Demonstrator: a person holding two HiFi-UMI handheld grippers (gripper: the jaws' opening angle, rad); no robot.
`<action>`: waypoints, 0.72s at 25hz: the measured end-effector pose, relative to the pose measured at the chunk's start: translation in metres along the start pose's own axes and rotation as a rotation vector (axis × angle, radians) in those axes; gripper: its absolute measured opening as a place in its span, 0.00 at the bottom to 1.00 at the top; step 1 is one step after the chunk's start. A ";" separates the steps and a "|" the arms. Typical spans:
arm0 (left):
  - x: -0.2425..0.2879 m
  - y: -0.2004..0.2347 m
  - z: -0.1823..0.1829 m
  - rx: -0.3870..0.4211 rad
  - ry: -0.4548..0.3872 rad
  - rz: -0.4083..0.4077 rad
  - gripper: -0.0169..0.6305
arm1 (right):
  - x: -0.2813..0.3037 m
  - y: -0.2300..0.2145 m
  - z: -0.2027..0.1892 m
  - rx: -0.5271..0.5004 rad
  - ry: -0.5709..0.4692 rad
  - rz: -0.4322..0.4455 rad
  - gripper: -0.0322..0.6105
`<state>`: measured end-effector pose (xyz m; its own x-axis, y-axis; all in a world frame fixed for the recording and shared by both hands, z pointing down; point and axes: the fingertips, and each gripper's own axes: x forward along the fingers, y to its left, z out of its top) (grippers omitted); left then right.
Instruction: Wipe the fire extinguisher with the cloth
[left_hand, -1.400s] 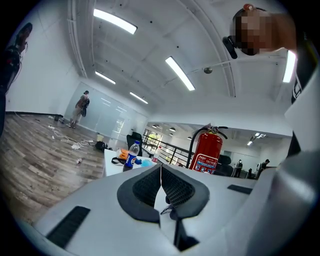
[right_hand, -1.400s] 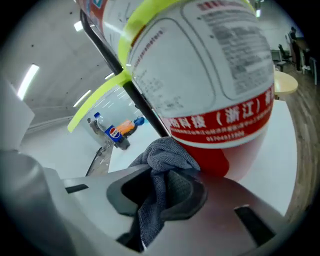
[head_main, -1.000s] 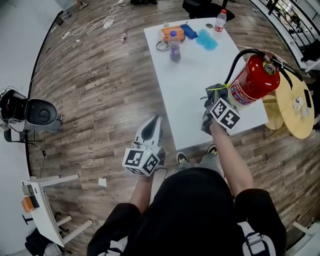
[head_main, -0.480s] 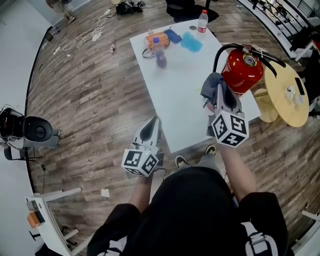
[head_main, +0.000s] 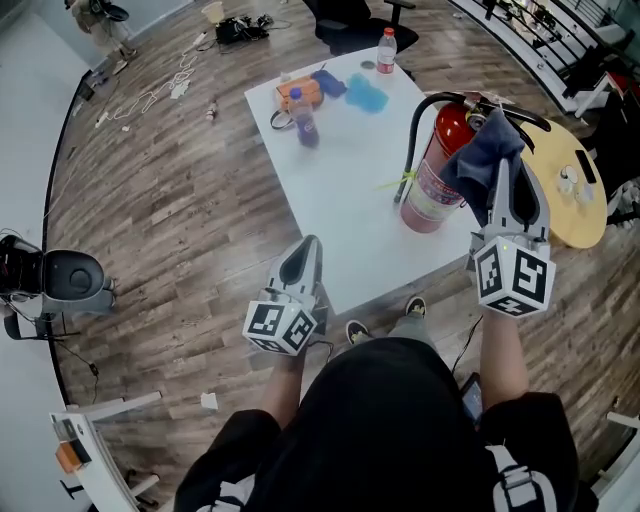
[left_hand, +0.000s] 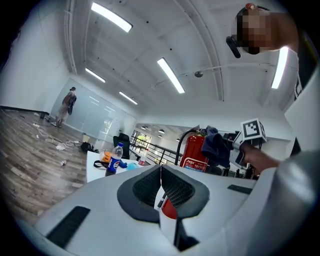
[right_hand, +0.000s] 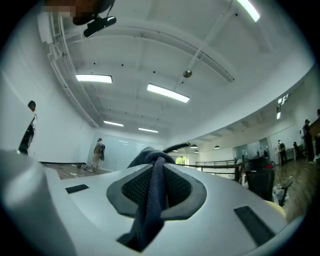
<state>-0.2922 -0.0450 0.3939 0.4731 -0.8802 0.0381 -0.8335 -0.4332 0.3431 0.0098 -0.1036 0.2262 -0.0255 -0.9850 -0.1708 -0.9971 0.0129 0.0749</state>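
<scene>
In the head view, the right gripper (head_main: 508, 165) sits at the right of the frame with its jaws clamped on a dark blue-grey cloth (head_main: 485, 155). The right gripper view shows the same grip, the fabric (right_hand: 152, 200) pinched between the two pads and bunched above and below them. The bunched cloth is against the upper part of the red fire extinguisher (head_main: 437, 170), by its handle and to the right of its black hose (head_main: 420, 115). The extinguisher stands on the white table (head_main: 340, 200), close to the table's right edge. The left gripper (head_main: 308, 250) hangs in the lower centre of the frame, off the near edge of the table and well apart from the extinguisher. Its own view shows the jaws (left_hand: 160, 172) pressed together with nothing between them. Toward the upper part of the frame, the far end of the table holds a bottle with a blue label (head_main: 303, 117), an orange item (head_main: 305, 90), a light blue rag (head_main: 366, 97) and a clear bottle with a red cap (head_main: 386, 50). A round wooden side table (head_main: 575, 205) stands at the right edge of the frame, just beyond the right gripper.
</scene>
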 end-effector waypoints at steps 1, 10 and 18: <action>0.001 -0.001 0.000 0.001 0.001 -0.004 0.06 | -0.004 -0.017 -0.013 0.002 0.032 -0.035 0.16; 0.018 -0.009 0.000 0.011 0.013 -0.035 0.06 | 0.016 0.088 -0.022 -0.281 0.113 0.256 0.15; 0.017 -0.006 0.004 0.021 0.014 -0.022 0.06 | 0.019 0.012 -0.008 -0.284 0.118 0.069 0.15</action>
<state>-0.2803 -0.0585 0.3891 0.4951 -0.8677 0.0437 -0.8285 -0.4564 0.3244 -0.0018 -0.1235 0.2318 -0.0678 -0.9968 -0.0417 -0.9329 0.0486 0.3568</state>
